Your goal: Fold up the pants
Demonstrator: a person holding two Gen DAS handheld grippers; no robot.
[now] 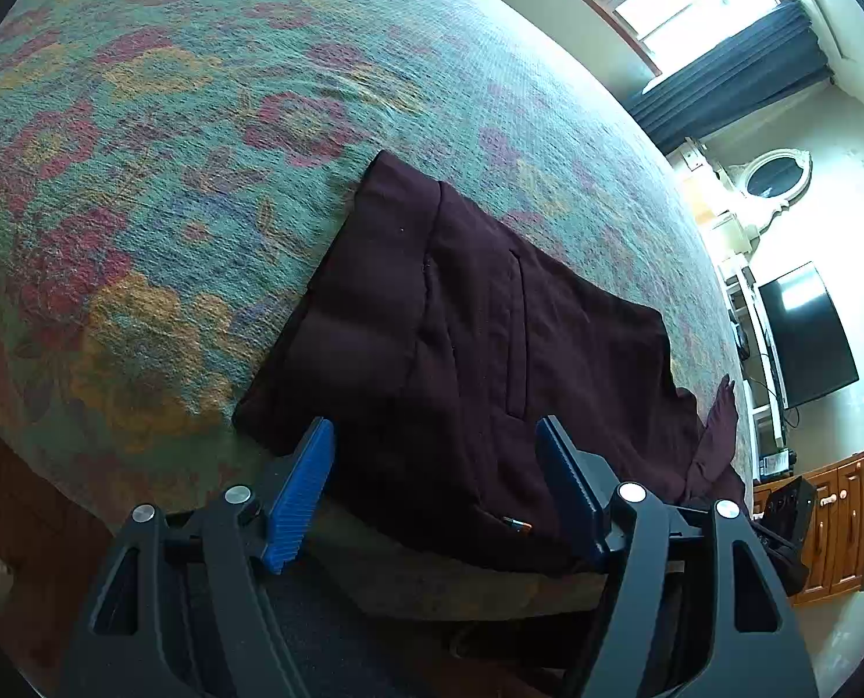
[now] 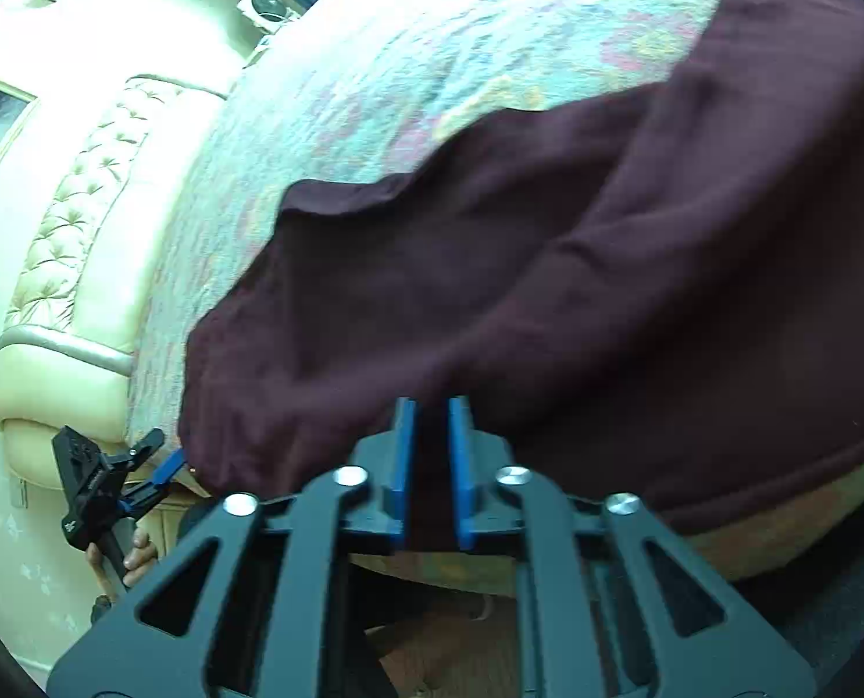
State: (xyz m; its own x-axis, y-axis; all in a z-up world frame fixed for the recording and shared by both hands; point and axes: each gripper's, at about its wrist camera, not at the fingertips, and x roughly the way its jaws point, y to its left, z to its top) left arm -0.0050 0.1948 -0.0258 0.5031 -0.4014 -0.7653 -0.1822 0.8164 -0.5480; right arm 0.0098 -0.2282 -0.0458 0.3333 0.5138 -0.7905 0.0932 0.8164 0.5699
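Observation:
Dark maroon pants (image 1: pixel 478 337) lie on the floral bedspread (image 1: pixel 170 145), waistband end near the bed's front edge. My left gripper (image 1: pixel 435 436) is open, its blue fingers (image 1: pixel 301 494) straddling the near edge of the pants without gripping. In the right wrist view the pants (image 2: pixel 548 291) are bunched and lifted. My right gripper (image 2: pixel 432 416) is shut on a fold of the pants fabric between its blue pads. The left gripper also shows in the right wrist view (image 2: pixel 161 477), at the far end of the pants, held by a hand.
The bed has a cream tufted headboard (image 2: pixel 71 221). A window with dark curtains (image 1: pixel 734 70), a mirror (image 1: pixel 775 174), a dark TV screen (image 1: pixel 804 337) and a wooden cabinet (image 1: pixel 839 523) stand beyond the bed. The bed's front edge (image 1: pixel 461 593) is just below the grippers.

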